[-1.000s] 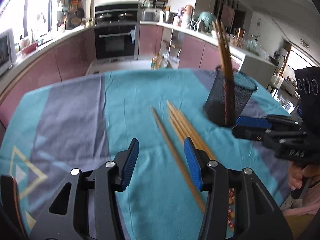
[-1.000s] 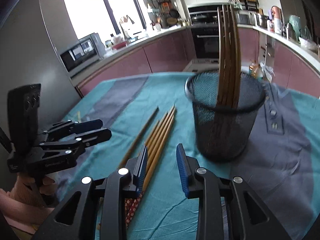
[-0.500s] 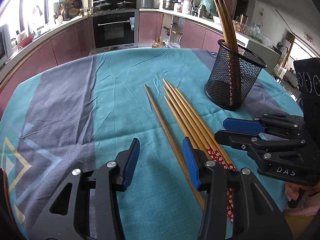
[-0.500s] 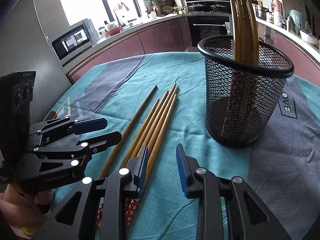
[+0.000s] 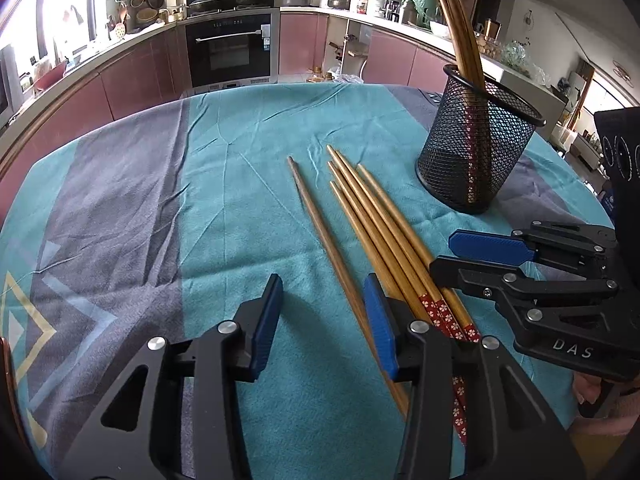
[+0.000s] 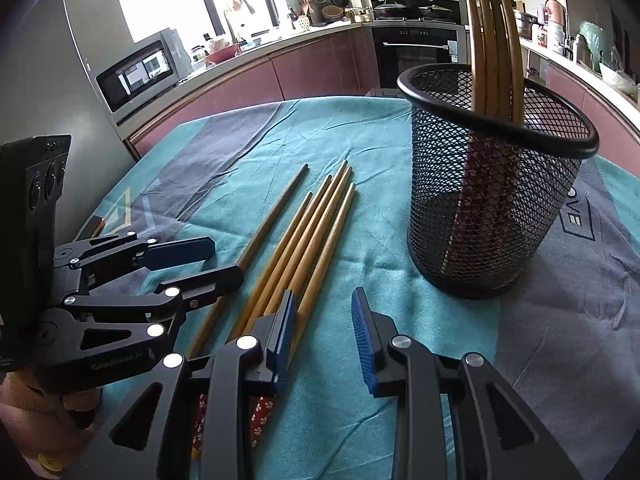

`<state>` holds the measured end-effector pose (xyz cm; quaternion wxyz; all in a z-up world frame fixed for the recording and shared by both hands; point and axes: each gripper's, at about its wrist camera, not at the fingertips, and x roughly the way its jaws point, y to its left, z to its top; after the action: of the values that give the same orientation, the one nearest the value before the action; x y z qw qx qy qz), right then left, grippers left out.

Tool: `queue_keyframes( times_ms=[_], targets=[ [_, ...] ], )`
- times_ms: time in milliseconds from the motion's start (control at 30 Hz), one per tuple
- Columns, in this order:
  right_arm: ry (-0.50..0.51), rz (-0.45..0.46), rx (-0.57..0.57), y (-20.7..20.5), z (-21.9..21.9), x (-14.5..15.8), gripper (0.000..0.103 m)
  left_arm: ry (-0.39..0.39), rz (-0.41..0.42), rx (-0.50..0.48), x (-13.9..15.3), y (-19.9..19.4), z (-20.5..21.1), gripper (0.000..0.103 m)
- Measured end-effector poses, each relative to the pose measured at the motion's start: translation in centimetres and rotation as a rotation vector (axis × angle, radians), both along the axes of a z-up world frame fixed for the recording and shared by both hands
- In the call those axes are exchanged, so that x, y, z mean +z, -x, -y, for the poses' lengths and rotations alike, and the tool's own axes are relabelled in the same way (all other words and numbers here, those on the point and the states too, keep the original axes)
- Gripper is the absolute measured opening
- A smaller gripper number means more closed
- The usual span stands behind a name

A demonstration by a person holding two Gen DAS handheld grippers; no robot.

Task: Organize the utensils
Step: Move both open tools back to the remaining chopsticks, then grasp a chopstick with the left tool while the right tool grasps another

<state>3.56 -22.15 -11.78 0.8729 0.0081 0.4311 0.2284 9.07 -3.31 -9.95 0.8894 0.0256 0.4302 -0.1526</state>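
Several wooden chopsticks [image 5: 376,220] lie side by side on the teal tablecloth, one darker chopstick [image 5: 320,224] apart on their left; they also show in the right wrist view [image 6: 308,236]. A black mesh holder [image 5: 476,148] stands upright to their right with several chopsticks in it; it shows close in the right wrist view [image 6: 492,184]. My left gripper [image 5: 320,312] is open and empty, low over the near end of the single chopstick. My right gripper [image 6: 324,328] is open and empty, just right of the bundle's patterned ends. Each gripper shows in the other's view.
The table is covered by a teal and grey cloth [image 5: 160,208]. Behind it run kitchen counters with pink cabinets, a built-in oven [image 5: 232,44] and a microwave [image 6: 136,72]. The person's hands hold the gripper handles at the table's near edge.
Both grippers have come down and closer to the near ends of the lying chopsticks. Both stayed open. The holder and chopsticks have not moved.
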Motion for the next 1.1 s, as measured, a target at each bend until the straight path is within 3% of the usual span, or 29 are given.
queue_keyframes(
  times_ms=[500, 767, 833, 1100],
  targets=[
    [0.030, -0.001, -0.019, -1.0, -0.1, 0.0, 0.021, -0.010, -0.016, -0.003, -0.3, -1.9, 0.4, 0.034],
    [0.027, -0.005, -0.026, -1.9, -0.2, -0.1, 0.020, -0.012, -0.023, -0.007, -0.5, -2.8, 0.9, 0.020],
    [0.017, -0.012, -0.030, -2.0, -0.1, -0.1, 0.016, -0.006, -0.025, -0.009, -0.5, -2.9, 1.1, 0.013],
    [-0.047, -0.039, -0.051, -2.2, 1.2, -0.3, 0.006, 0.035, -0.034, 0.017, -0.7, -3.0, 0.8, 0.011]
  ],
)
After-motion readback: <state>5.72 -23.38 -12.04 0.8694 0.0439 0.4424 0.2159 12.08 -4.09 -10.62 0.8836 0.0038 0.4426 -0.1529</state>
